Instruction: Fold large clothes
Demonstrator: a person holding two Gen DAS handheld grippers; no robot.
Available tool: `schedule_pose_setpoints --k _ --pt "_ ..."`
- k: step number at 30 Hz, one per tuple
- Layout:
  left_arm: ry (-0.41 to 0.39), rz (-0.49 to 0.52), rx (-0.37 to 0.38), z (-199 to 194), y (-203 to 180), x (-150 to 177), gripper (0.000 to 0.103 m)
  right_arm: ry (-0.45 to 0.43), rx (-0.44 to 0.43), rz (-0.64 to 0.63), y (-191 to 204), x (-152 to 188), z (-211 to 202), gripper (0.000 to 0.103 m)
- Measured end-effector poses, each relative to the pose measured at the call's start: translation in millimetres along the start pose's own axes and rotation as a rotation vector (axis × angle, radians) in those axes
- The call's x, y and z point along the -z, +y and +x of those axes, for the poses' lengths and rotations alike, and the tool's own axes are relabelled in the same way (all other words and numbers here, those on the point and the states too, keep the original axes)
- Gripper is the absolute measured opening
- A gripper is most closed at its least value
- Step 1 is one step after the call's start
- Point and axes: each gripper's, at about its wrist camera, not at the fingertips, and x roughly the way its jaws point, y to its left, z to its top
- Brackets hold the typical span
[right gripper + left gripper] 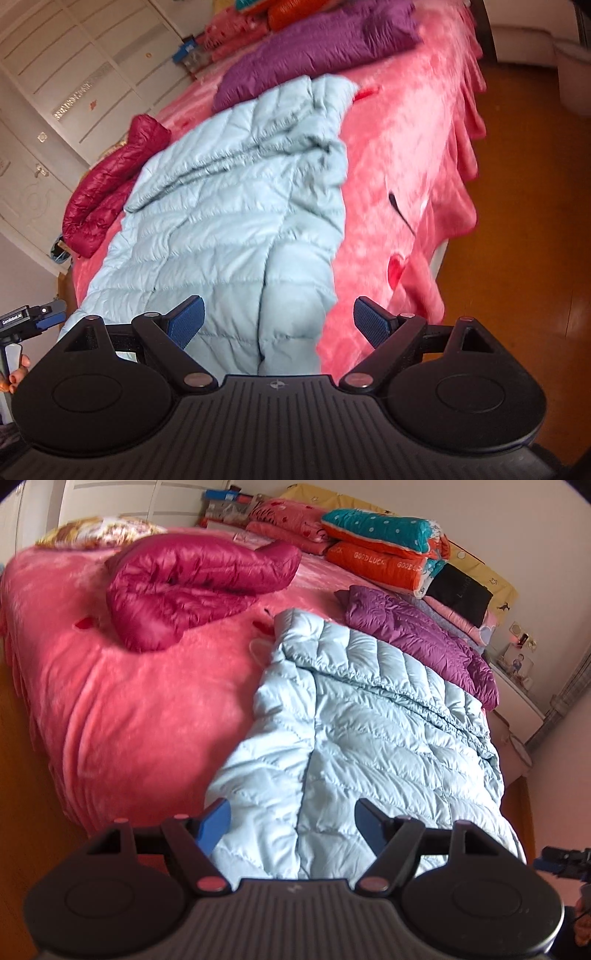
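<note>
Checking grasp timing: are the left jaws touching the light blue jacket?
Cannot tell. In the left wrist view the left gripper is open over the light blue jacket, but no gap or contact shows plainly.

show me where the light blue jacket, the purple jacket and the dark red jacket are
light blue jacket [369, 720], left wrist view, on its quilted middle panel
purple jacket [417, 635], left wrist view, on its upper quilted surface
dark red jacket [192, 583], left wrist view, on the middle of its folded bulk
</note>
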Motion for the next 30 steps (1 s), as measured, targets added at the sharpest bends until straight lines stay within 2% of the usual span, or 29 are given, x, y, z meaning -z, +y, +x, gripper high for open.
schedule_pose_setpoints --k 5,9,12,20,22,27,30 --pt "0.029 -0.024 0.023 9 8 4 0.074 0.086 -0.062 0.033 -2 5 16 0.103" --pt "0.055 -0.045 0.051 18 14 5 0.074 0.139 -0.034 0.043 0 5 28 0.103" --pt "0.064 -0.065 0.055 25 21 4 0.074 0.179 -0.048 0.049 1 8 36 0.103" --pt "0.094 -0.085 0.096 34 29 2 0.079 0.305 -0.184 0.114 7 17 53 0.103" --pt "0.078 -0.096 0.080 30 33 0 0.079 0.307 -0.221 0.112 10 17 51 0.103" --pt "0.044 -0.107 0.026 19 41 -2 0.080 0.296 -0.225 0.100 14 17 47 0.103" --pt "0.090 -0.115 0.024 25 44 1 0.082 0.319 -0.221 0.111 12 19 52 0.103"
